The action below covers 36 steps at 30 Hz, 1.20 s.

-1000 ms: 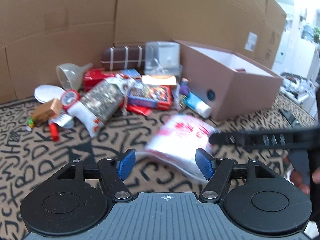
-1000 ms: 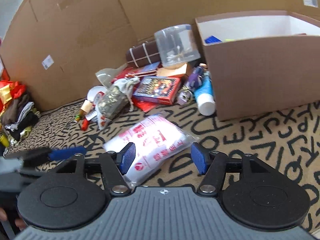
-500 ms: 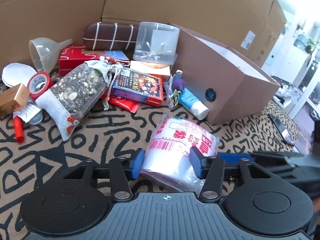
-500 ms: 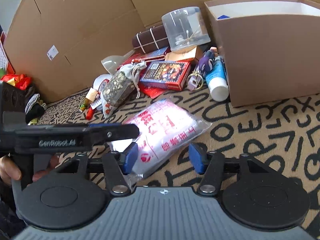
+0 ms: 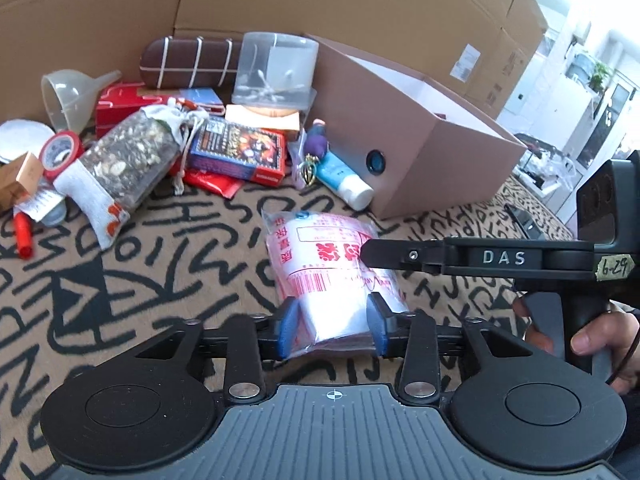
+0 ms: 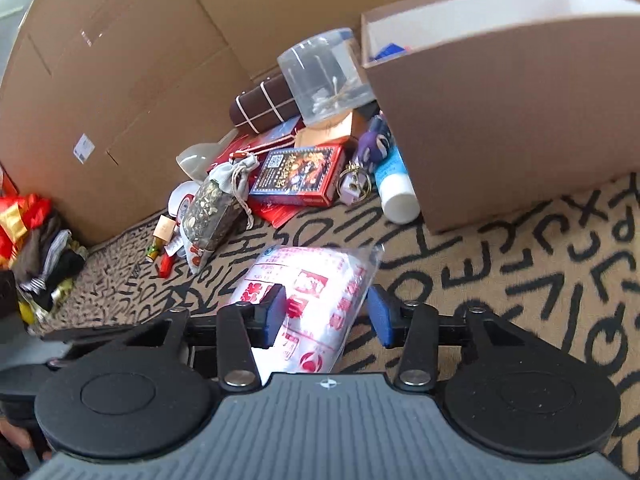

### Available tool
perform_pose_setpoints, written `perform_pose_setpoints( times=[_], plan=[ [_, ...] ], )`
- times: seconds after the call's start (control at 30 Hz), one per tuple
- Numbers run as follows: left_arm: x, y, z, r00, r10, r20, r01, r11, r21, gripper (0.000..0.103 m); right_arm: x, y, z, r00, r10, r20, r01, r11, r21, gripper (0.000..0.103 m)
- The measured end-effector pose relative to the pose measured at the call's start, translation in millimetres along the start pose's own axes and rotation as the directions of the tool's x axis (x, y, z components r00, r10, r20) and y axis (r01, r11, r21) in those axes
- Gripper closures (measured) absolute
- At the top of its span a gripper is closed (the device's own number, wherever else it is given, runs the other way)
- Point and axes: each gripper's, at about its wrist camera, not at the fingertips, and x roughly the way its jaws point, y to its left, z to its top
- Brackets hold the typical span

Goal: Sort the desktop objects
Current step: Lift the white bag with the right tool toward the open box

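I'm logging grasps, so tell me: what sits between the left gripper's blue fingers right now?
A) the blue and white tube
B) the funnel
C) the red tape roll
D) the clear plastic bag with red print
D: the left gripper has its blue fingers pressed against both sides of the clear plastic bag with red print.

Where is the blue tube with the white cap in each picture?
Left wrist view: the blue plastic tube with the white cap lies right of centre, beside the brown cardboard box.
Right wrist view: the same tube lies right of centre, against that box's left side.
Shared landmark: the clear round plastic tub.
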Motion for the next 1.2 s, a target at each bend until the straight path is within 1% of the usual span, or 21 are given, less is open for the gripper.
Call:
perform_pose_setpoints(
  times=[0.07,0.1,0.27,0.43,0.5,0.53,0.63,0.7,0.8,0.9,0.97,1.03,1.2],
  plan=[
    [2.2,4.4,1.4,1.0,0.012,-0.008,-0.012,1.0,-0.011,0.037,0.9,-1.9,-1.9,1.0,0.017,-0.01,-0.017,1.0,0.017,0.049],
    [3.8,5.8,2.6,1.0,0.015,-0.011,-0.015,1.0,-0.016,0.035,1.8,-2.5,-2.2,1.0,0.023,-0.013,-0.023,0.999,0.026,0.048],
    [14.5,5.5,6.4,1.0,-0.015,-0.019,0.015,1.0,-0.003,0.035,9.9,-4.4,-0.5,0.998,0.063,-0.025,-0.061,0.996,0.066,0.046],
    [22.9,4.5,8.6,0.999,-0.028,-0.019,0.028,0.999,-0.018,0.035,18.3,0.8,0.7,0.997,0.069,-0.019,-0.068,0.996,0.05,0.04],
    [25.0,3.9,9.1,1.0,-0.023,-0.017,0.023,0.999,-0.022,0.039,20.7,4.7,0.6,0.998,0.062,-0.014,-0.061,0.998,0.028,0.038],
    [25.3,2.9,9.1,1.0,-0.017,-0.016,0.017,1.0,-0.019,0.042,21.4,7.1,-0.1,0.998,0.055,-0.011,-0.055,0.998,0.011,0.036],
    [23.8,-2.2,7.8,1.0,0.002,-0.012,-0.002,1.0,0.005,0.047,20.8,13.7,-2.7,0.999,0.036,-0.004,-0.036,0.999,-0.04,0.038],
    [21.9,-5.5,6.0,1.0,0.013,-0.007,-0.012,1.0,0.018,0.049,18.8,14.5,-3.9,0.999,0.036,-0.003,-0.036,0.998,-0.05,0.04],
    [18.5,-9.0,4.0,1.0,0.031,0.002,-0.031,0.999,0.021,0.051,14.2,17.8,-6.3,1.0,0.028,0.008,-0.027,0.997,-0.073,0.044],
    [13.5,-12.1,2.4,0.998,0.055,0.015,-0.056,0.998,0.017,0.055,7.9,23.5,-8.3,1.0,0.014,0.028,-0.01,0.994,-0.113,0.05],
    [9.4,-14.9,0.9,0.997,0.076,0.029,-0.076,0.997,0.019,0.06,3.2,25.9,-8.9,0.999,0.01,0.041,-0.005,0.991,-0.135,0.055],
    [6.1,-17.3,-0.3,0.995,0.092,0.041,-0.093,0.995,0.018,0.062,-0.9,27.2,-9.7,0.999,0.008,0.051,-0.001,0.989,-0.146,0.059],
    [-0.9,-23.7,-1.7,0.991,0.119,0.064,-0.121,0.993,0.018,0.068,-10.2,29.6,-10.6,0.997,0.01,0.071,0.002,0.986,-0.164,0.064]
  ],
)
